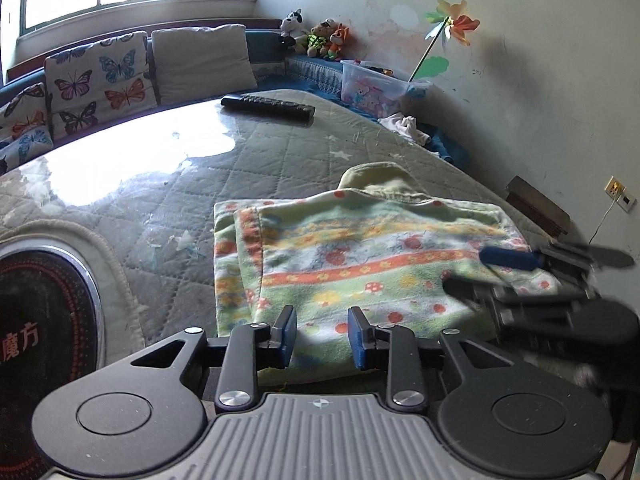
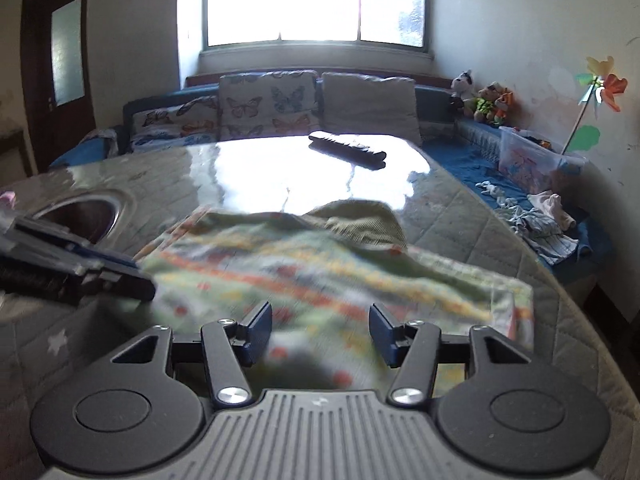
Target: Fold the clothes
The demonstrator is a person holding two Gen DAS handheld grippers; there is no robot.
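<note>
While the folded patterned garment (image 1: 344, 264) lies on the quilted table (image 1: 280, 152), the left gripper (image 1: 322, 336) hovers at its near edge, fingers parted and empty. Just beside it, the right gripper (image 2: 320, 334) also stands released above the cloth.

A wide window (image 2: 316, 0) at the top centre of the right wrist view floods the room with daylight, glaring off the quilted grey desk (image 2: 460, 216). Below it a blue sofa (image 2: 436, 104) carries butterfly cushions (image 2: 268, 104). A dark door (image 2: 56, 68) stands at upper left; the stained white wall (image 1: 540, 72) fills the right.
</note>
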